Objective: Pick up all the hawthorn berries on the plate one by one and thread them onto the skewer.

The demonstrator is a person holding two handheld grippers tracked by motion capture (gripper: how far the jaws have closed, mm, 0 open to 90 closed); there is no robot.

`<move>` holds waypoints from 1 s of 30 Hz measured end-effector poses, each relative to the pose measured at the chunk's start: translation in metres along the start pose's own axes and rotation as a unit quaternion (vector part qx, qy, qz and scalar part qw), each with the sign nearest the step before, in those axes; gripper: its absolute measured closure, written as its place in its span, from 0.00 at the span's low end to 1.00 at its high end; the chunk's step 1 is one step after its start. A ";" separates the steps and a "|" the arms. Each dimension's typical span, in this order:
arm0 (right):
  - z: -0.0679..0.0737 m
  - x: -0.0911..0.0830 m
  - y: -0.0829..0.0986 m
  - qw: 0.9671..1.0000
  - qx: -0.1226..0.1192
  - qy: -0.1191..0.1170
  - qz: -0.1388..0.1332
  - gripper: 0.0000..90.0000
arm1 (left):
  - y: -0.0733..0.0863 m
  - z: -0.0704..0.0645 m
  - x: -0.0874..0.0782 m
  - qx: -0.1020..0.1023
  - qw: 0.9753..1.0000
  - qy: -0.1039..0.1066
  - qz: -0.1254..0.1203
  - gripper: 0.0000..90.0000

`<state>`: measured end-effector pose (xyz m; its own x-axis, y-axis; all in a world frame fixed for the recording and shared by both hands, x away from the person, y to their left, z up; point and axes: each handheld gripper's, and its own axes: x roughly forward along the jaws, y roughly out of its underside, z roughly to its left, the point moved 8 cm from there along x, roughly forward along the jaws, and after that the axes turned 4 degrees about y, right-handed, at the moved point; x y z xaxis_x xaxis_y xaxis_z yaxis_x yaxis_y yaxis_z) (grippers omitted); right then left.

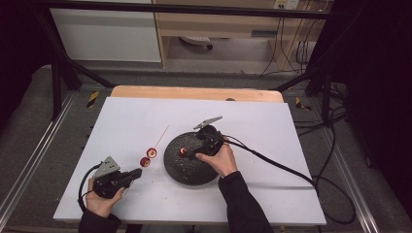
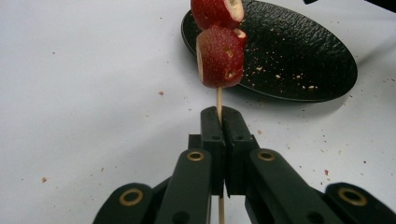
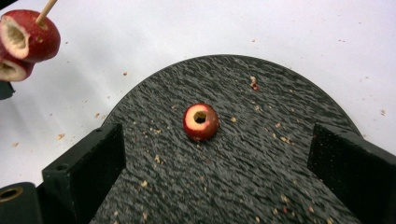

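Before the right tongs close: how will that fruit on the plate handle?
The fruit is round, so it may roll on the plate if nudged. It's cored and hollow, so probably light and crushable. The right tongs stand open around it; close gently.

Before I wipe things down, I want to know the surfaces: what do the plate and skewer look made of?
The plate looks like matte black stone or slate-look ceramic, judging by its rough, speckled grain. The skewer looks like bare wood or bamboo: pale, thin, unvarnished.

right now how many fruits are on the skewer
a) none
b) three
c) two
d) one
c: two cored red fruits sit on the skewer pinched in the left gripper, while a third fruit lies on the black plate between the right gripper's open jaws.
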<state>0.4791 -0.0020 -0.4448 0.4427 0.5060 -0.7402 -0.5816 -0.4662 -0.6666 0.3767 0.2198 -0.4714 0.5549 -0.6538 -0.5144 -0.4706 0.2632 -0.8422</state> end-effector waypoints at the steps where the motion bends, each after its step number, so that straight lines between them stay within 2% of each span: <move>1: 0.001 0.002 -0.001 1.000 0.000 0.001 0.004 0.06 | 0.000 0.000 0.000 0.000 1.000 0.000 0.000 0.98; 11: 0.007 0.025 -0.012 0.999 -0.012 0.009 0.041 0.12 | 0.001 0.001 0.002 0.000 1.000 -0.002 0.004 0.98; 18: 0.010 0.038 -0.012 0.998 -0.020 0.009 0.067 0.23 | 0.001 0.001 0.001 -0.001 1.000 -0.001 0.002 0.98; 23: 0.012 0.042 -0.011 0.997 -0.006 0.000 0.074 0.36 | 0.001 0.001 0.001 -0.002 1.000 0.000 0.002 0.98; 30: 0.011 0.050 -0.008 0.996 0.008 -0.001 0.089 0.48 | 0.001 0.001 0.002 -0.002 1.000 0.001 0.004 0.98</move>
<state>0.4984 0.0350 -0.4757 0.3308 0.4184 -0.8459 -0.6615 -0.5365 -0.5240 0.3775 0.2196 -0.4734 0.5507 -0.6527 -0.5203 -0.4768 0.2656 -0.8379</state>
